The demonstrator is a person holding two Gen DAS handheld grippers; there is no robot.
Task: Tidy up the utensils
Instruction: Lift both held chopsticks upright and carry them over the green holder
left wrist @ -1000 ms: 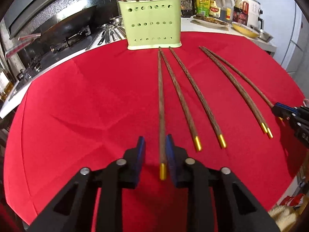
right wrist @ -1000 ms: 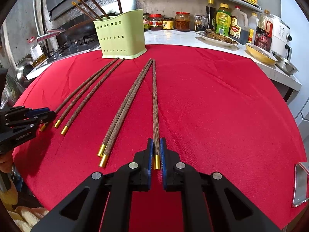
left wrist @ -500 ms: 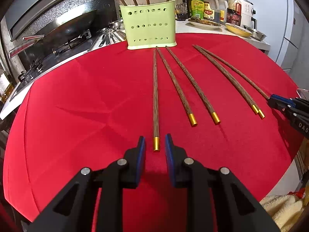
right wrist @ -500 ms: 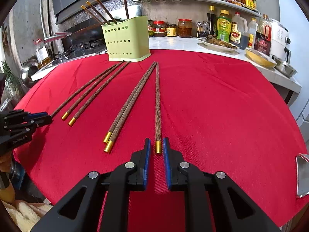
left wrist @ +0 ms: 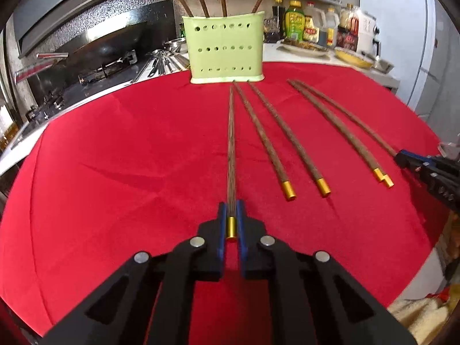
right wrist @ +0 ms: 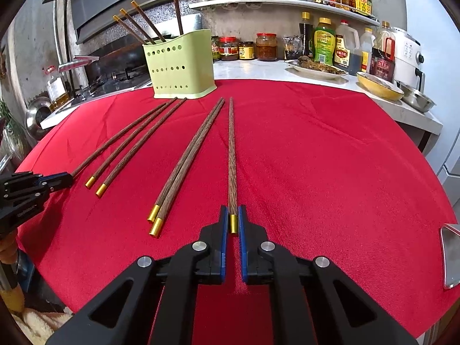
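Left of the green holder (left wrist: 225, 50)'s front, the left tongs (left wrist: 231, 210) clamp the leftmost chopstick (left wrist: 231, 149) at its gold cap, and the right tongs (right wrist: 233, 214) clamp the rightmost chopstick (right wrist: 231, 155) likewise; both seem light, stiff, slippery.

R gripper (right wrist: 232, 218) fingers shut on gold end of a chopstick (right wrist: 231, 155), lying twd 12 o'clock on red desk (right wrist: 330, 172). Pair (right wrist: 184, 164) at 11, more at 10. Green holder (right wrist: 181, 63) w/ chopsticks far, 11. L gripper (right wrist: 61, 180) at 9.
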